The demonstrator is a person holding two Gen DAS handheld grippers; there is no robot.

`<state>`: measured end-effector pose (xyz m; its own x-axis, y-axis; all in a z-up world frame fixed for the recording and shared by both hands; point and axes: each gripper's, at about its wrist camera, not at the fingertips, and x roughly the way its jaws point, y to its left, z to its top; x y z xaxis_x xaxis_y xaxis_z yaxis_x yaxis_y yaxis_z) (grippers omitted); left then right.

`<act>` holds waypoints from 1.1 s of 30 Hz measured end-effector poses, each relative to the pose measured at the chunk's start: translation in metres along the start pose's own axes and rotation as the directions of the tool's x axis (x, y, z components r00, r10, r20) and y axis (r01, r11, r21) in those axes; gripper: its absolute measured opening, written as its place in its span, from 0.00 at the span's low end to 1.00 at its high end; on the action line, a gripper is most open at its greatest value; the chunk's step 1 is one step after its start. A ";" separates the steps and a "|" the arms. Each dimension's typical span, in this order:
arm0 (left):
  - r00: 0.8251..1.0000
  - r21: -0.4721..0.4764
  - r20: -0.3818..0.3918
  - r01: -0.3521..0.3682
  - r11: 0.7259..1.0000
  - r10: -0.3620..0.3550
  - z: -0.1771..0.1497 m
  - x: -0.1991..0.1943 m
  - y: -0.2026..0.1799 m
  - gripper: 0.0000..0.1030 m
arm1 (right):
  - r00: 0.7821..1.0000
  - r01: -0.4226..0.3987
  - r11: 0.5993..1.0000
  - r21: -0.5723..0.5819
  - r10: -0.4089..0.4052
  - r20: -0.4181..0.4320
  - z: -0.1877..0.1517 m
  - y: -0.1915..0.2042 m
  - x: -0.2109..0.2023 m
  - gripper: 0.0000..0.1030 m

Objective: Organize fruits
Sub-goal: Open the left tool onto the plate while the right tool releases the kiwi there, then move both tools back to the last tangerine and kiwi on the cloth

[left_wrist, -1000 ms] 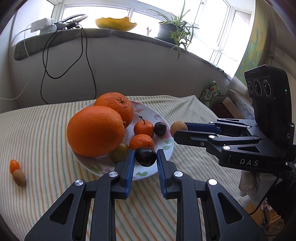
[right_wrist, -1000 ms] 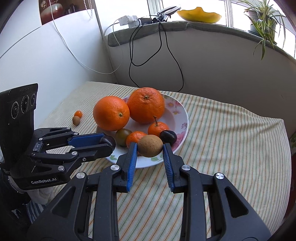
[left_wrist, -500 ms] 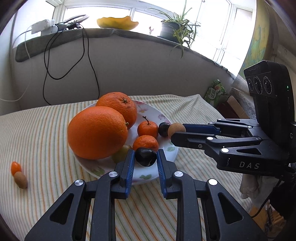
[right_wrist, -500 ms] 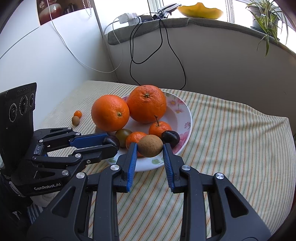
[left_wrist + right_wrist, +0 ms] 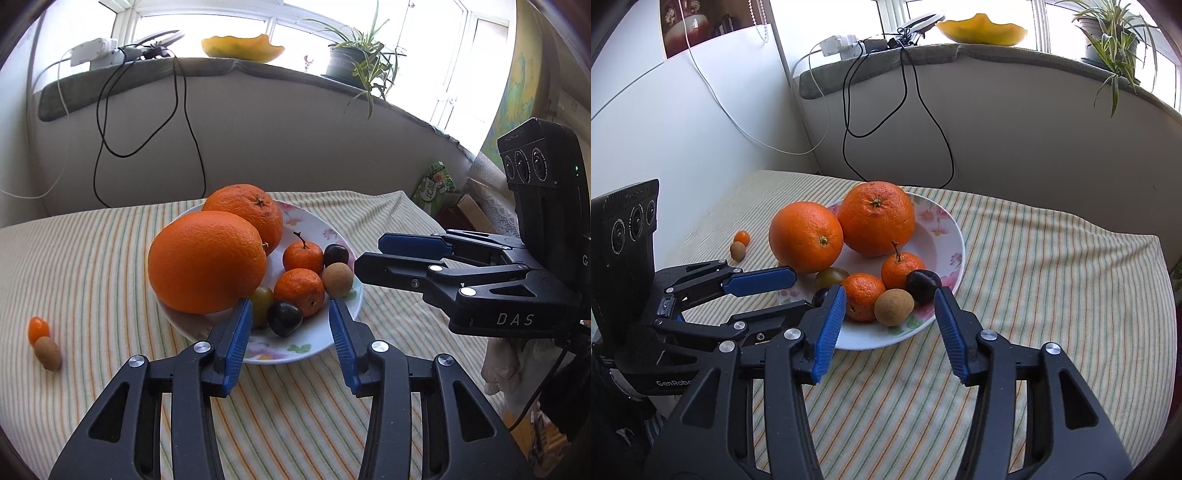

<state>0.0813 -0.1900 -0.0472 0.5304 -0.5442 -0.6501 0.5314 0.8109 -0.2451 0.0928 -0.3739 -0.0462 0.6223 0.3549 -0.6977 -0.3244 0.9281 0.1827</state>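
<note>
Both sets of jaws are opening. The left gripper [image 5: 291, 317] frames a dark purple round plum [image 5: 284, 318] without touching it; the right gripper [image 5: 890, 306] likewise frames a tan oval longan-like fruit [image 5: 894, 307]. Both fruits sit on the white floral ceramic plate [image 5: 955, 236], near its rim. Either could roll off if nudged. The tan fruit's long axis lies across the jaws.

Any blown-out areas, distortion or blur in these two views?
Left wrist view: windows blown out white, sill bowed by the fisheye, corners dark, plate fruit sharp. Right wrist view: same glare at the window, curved wall edge, striped cloth crisp.
</note>
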 end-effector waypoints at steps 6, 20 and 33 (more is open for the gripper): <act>1.000 -0.004 0.009 -0.004 1.000 0.004 -0.002 -0.006 0.002 0.41 | 1.000 -0.004 1.000 0.001 0.004 0.013 0.002 0.004 -0.004 0.59; 0.997 -0.029 0.036 -0.068 0.997 0.069 -0.004 -0.028 0.015 0.65 | 0.999 0.011 0.999 -0.032 -0.010 0.050 0.009 0.027 -0.013 0.80; 0.987 -0.088 0.048 -0.152 0.984 0.156 -0.008 -0.055 0.069 0.66 | 0.996 -0.040 0.993 -0.112 0.049 0.074 0.018 0.071 -0.012 0.81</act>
<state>0.0831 -0.1017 -0.0342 0.6380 -0.4205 -0.6450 0.3844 0.8998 -0.2064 0.0754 -0.3107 -0.0119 0.6570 0.4070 -0.6346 -0.4266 0.8947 0.1321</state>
